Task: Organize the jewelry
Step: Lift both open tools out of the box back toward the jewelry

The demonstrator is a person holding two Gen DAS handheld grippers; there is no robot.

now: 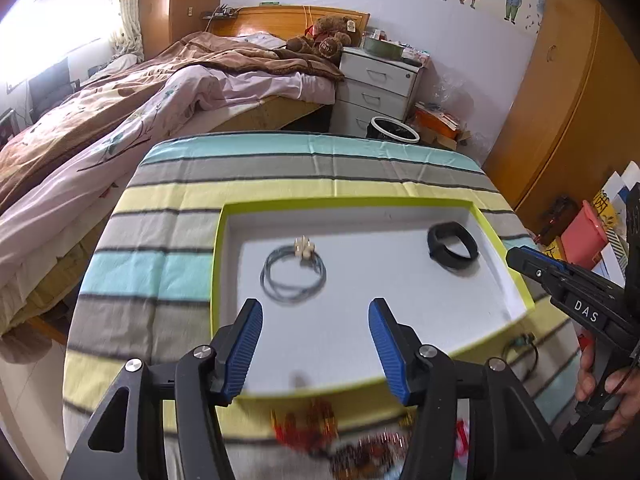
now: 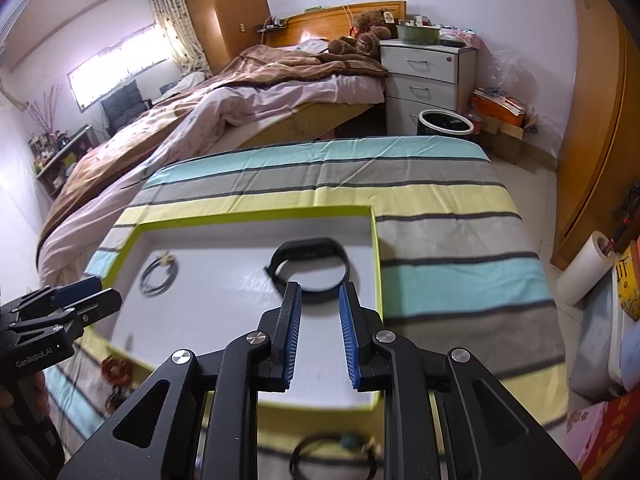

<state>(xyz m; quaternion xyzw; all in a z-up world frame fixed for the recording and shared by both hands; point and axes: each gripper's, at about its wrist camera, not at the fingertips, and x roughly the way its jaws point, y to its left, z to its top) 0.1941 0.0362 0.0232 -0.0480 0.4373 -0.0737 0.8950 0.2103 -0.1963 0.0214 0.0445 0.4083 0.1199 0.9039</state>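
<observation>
Both tongs released: left gripper (image 1: 316, 312), right gripper (image 2: 320, 300) empty above tray (image 2: 374, 248); risks nudging black wristband (image 2: 308, 266), perhaps snagging.

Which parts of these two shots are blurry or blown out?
Left wrist view: the window is blown out, and the red beads near the bottom edge are smeared. Right wrist view: the black band in the tray is slightly soft; fisheye bends the room edges.

Both wrist views look forward and down from close above the tray (image 1: 516, 268), facing the bed (image 1: 168, 92). They share the tray (image 2: 376, 264), striped desk and bedroom beyond.
</observation>
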